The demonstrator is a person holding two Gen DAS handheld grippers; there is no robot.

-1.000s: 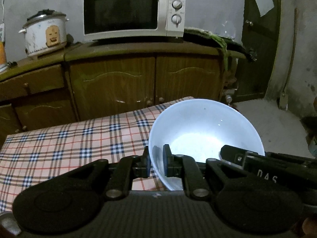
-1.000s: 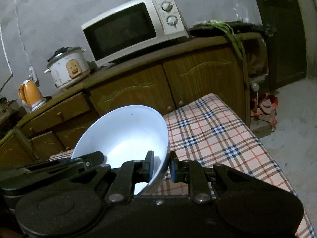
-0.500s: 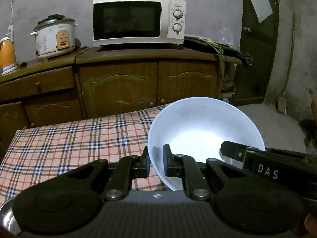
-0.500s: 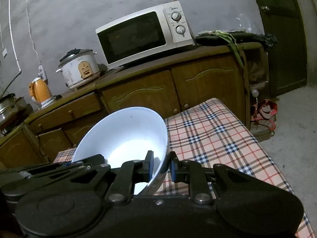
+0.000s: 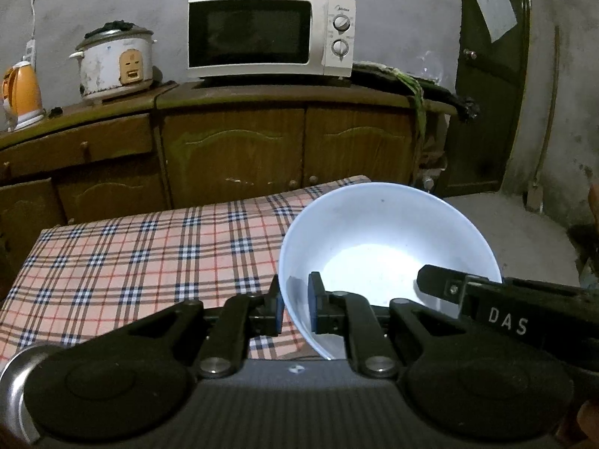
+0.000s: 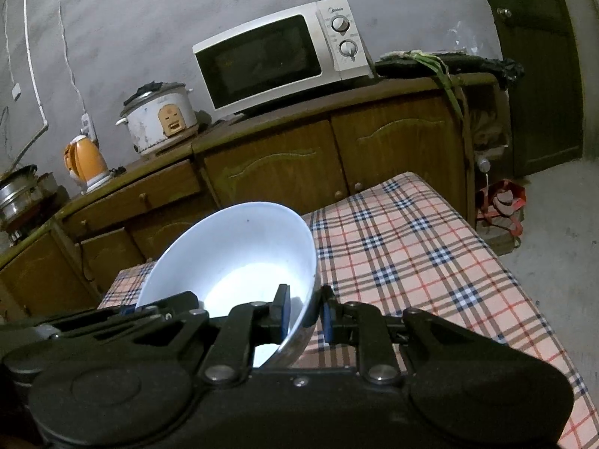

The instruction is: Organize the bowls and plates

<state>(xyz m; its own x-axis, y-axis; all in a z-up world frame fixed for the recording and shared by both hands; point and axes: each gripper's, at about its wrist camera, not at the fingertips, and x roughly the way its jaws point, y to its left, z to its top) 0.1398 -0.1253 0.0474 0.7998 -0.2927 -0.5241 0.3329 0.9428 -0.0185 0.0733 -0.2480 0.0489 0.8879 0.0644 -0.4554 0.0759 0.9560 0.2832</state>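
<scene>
A large white bowl (image 5: 382, 247) is held in the air above the checked tablecloth (image 5: 131, 262). My left gripper (image 5: 294, 308) is shut on the bowl's left rim. My right gripper (image 6: 305, 312) is shut on the same bowl (image 6: 239, 258) at its right rim. The right gripper's fingers (image 5: 445, 288) reach into the left wrist view from the right, and the left gripper shows at the lower left of the right wrist view. A steel bowl's rim (image 5: 15, 385) shows at the lower left of the left wrist view.
A wooden cabinet (image 5: 232, 149) stands behind the table, with a microwave (image 5: 269, 33), a rice cooker (image 5: 116, 63) and an orange kettle (image 5: 20, 93) on top. A dark door (image 5: 486, 75) is at the right. The table's right edge (image 6: 524, 299) drops to the concrete floor.
Both grippers have moved back and up with the bowl still held. More of the tablecloth shows, and the steel bowl's rim has come into view at lower left.
</scene>
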